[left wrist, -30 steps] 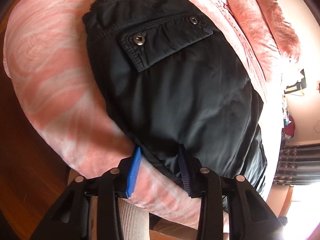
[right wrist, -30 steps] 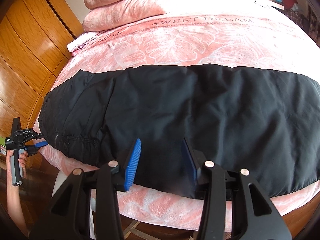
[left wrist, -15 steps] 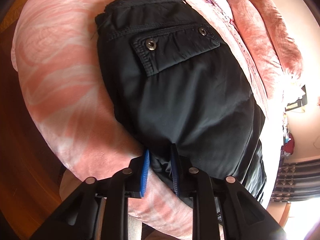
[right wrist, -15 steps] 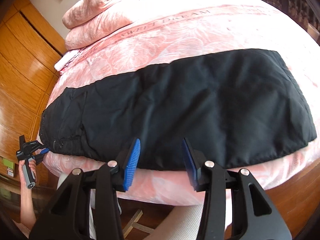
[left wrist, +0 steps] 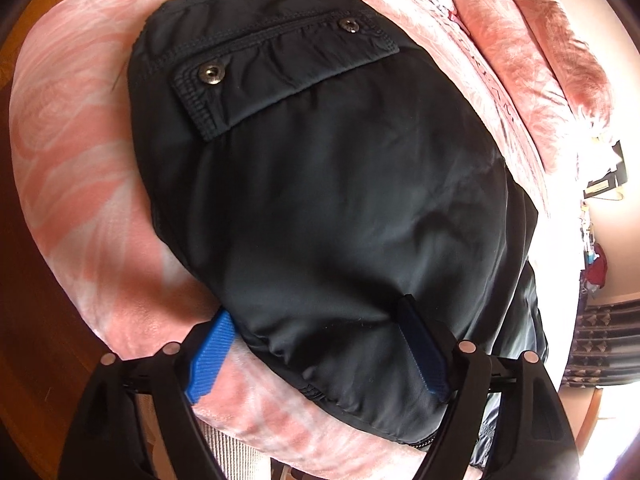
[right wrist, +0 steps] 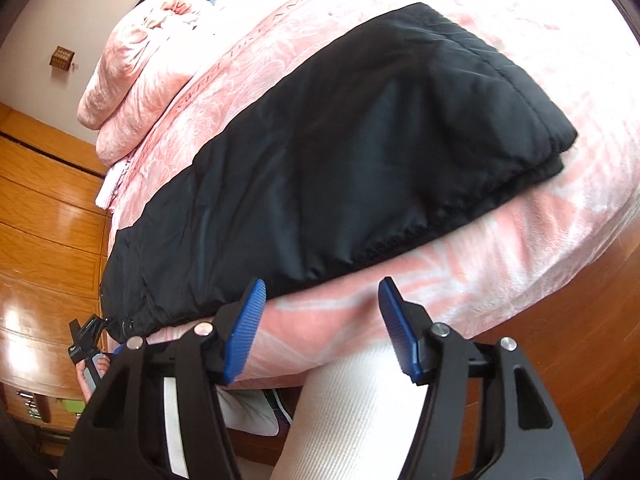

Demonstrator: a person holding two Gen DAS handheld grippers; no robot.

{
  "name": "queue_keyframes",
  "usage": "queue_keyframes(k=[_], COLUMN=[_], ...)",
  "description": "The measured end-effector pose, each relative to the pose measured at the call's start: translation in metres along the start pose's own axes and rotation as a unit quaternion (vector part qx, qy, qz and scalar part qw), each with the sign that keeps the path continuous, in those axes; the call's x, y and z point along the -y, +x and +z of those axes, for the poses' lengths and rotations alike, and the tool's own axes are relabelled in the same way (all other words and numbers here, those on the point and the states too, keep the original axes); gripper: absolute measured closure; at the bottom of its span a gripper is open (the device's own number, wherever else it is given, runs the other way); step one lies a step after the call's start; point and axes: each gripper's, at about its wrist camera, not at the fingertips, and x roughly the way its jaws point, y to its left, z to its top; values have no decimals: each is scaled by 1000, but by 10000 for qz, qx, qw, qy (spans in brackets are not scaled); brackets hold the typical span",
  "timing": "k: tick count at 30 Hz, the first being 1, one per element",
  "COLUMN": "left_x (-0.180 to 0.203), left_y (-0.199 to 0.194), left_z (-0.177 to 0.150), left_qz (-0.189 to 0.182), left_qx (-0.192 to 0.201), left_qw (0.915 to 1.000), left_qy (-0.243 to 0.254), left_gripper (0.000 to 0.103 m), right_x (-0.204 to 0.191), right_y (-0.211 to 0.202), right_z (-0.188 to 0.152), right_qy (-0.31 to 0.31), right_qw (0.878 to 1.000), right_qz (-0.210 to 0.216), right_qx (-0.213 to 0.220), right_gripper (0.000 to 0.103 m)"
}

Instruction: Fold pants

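Black pants (left wrist: 340, 184) lie lengthwise along the near edge of a pink bed (left wrist: 80, 152), folded leg on leg. In the left wrist view the waist end with a snap pocket flap (left wrist: 280, 76) faces me. My left gripper (left wrist: 320, 348) is open, its blue pads on either side of the waist corner at the bed edge. In the right wrist view the pants (right wrist: 340, 152) run from the waist at left to the leg hems (right wrist: 532, 120) at right. My right gripper (right wrist: 320, 320) is open and empty, just off the pants' near edge, over the blanket. The left gripper also shows there (right wrist: 86, 340).
Pink pillows (right wrist: 132, 80) lie at the head of the bed. Wooden cabinets (right wrist: 44, 220) stand left of the bed, wood floor (right wrist: 600, 340) below it. The person's white-clad leg (right wrist: 360, 408) is under my right gripper. A curtain and clutter (left wrist: 600, 320) are beyond the bed's far side.
My left gripper closed partly on the waist corner, then opened wide and moved in. My right gripper slid right along the pants toward the hems and backed off the fabric, staying open.
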Motion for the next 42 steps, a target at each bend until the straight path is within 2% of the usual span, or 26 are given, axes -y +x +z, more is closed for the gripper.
queue_keyframes(k=[2,5,7,8,9,10,11,12,13,14,17,21,24,28,30,31,33,36,39,42], left_x=[-7,-17,-25,-29,-32,-36,-41,-45,-47,-49,-45,-32,-17,12,25,27,24,17,18,29], left_y=[0,-1,-2,-2,-2,-3,-3,-3,-3,-4,-5,-7,-6,7,16,18,18,12,2,-10], left_z=[2,7,10,11,11,12,13,14,15,15,13,12,7,7,6,4,2,0,-4,-16], left_qz=[-70,-208,-323,-370,-409,-447,-513,-601,-685,-741,-708,-575,-647,-974,-952,-854,-881,-928,-780,-462], left_qx=[-55,-129,-144,-162,-187,-224,-262,-283,-298,-299,-182,100,282,296,309,353,386,334,332,380], left_qw=[10000,9995,9985,9981,9978,9973,9965,9954,9947,9944,9954,9972,9972,9947,9942,9947,9943,9936,9936,9925], left_qy=[-34,-206,-410,-461,-496,-538,-608,-685,-707,-689,-614,-457,-234,155,391,444,459,543,748,1067], left_gripper=[23,26,34,42,51,55,64,73,76,81,85,89,91,92,91,91,91,87,83,84], right_x=[13,28,36,38,38,37,37,37,35,30,-3,-39,-55,-27,-3,9,27,40,38,32], right_y=[-3,9,18,20,21,22,22,22,21,19,8,-16,-28,-33,-15,-2,22,28,23,15], right_z=[5,15,18,20,21,24,27,30,35,39,60,94,111,124,122,117,103,90,88,81], right_qy=[252,612,843,920,963,970,961,958,964,875,143,-511,-871,-541,-283,-142,-40,54,98,96], right_qw=[9996,9979,9957,9948,9943,9943,9943,9940,9936,9946,9988,9957,9911,9895,9924,9940,9947,9950,9948,9943], right_qz=[93,226,390,438,427,405,393,459,514,468,174,240,-76,-282,-539,-630,-862,-792,-793,-863], right_qx=[109,25,19,82,158,205,249,269,277,296,434,739,1007,1313,1070,880,566,602,637,623], right_gripper=[43,43,42,44,50,61,77,86,94,96,97,98,98,98,98,97,96,91,82,77])
